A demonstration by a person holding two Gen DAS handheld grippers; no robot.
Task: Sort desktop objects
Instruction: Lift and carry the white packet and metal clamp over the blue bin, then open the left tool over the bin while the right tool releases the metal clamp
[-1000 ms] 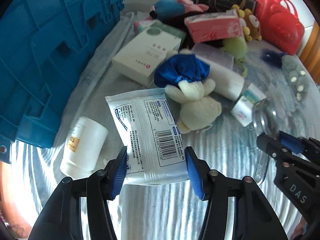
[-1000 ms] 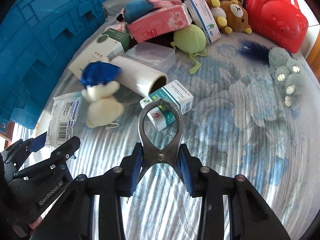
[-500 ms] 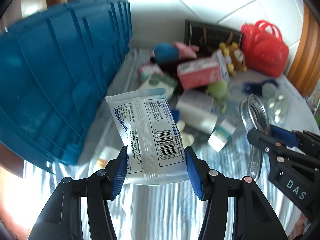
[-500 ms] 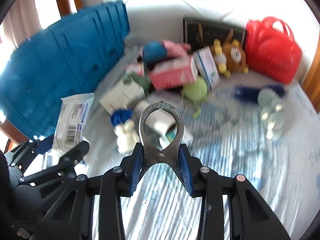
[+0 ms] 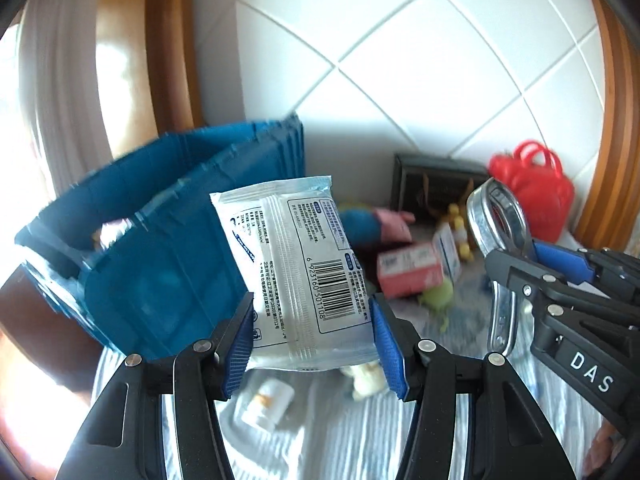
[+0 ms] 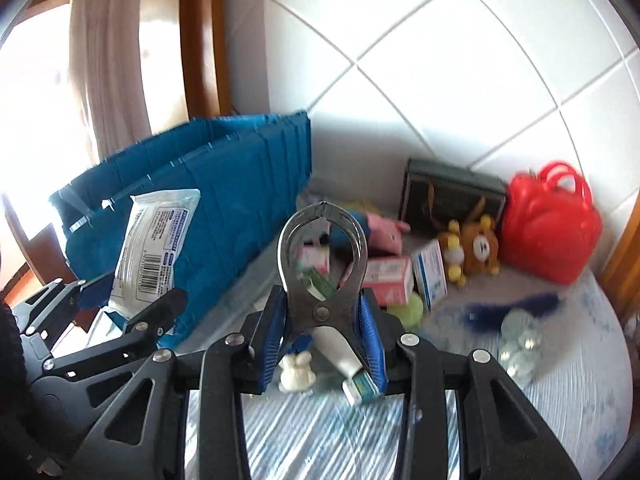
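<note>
Aloft, left gripper [image 5: 312,340] clamps the white barcoded plastic packet [image 5: 296,272]; right gripper [image 6: 322,344] clamps the metal spring clamp [image 6: 322,264]. Slick film could slip before reaching the blue plastic crate [image 5: 160,248].

A white tiled wall [image 6: 460,80] with diagonal seams stands behind a blue-and-white patterned cloth [image 6: 560,400], with wooden trim [image 6: 202,40] and a pale curtain [image 6: 108,52] beside a bright, sunlit window [image 6: 36,92] at the left.

The blue crate [image 5: 168,264] walls the left; its open top looks, perhaps, passable.
</note>
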